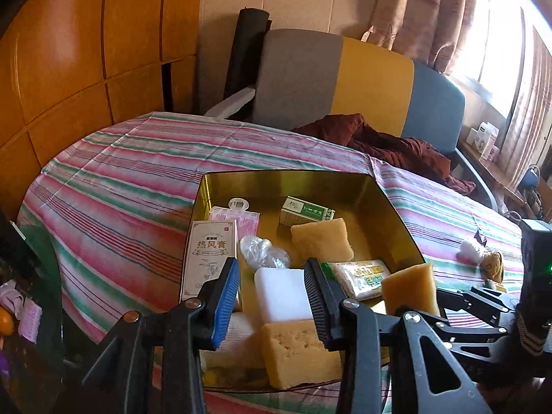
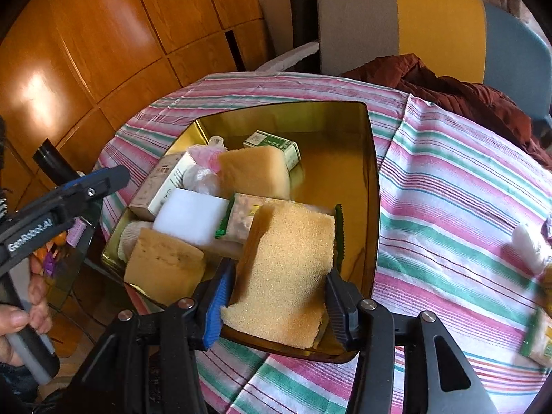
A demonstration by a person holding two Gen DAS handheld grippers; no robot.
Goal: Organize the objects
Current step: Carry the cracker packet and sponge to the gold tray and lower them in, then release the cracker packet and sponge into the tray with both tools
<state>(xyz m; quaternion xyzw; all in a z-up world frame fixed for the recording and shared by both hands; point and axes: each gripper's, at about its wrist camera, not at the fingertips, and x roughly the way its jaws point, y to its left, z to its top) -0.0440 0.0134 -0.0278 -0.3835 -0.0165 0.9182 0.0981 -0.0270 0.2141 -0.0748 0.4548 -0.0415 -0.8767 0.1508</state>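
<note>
The right gripper is gripping a yellow sponge over the gold tin. The left gripper is hovering wide, empty, over the tin's white sponge. Only the left view is showing a window.

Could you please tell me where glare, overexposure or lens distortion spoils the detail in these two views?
Left wrist view: the window at upper right is blown out white, and the fisheye bends the wooden panels. Right wrist view: a bright reflection glares on the wooden panelling, the gold tin mirrors light, and corners vignette black.
</note>
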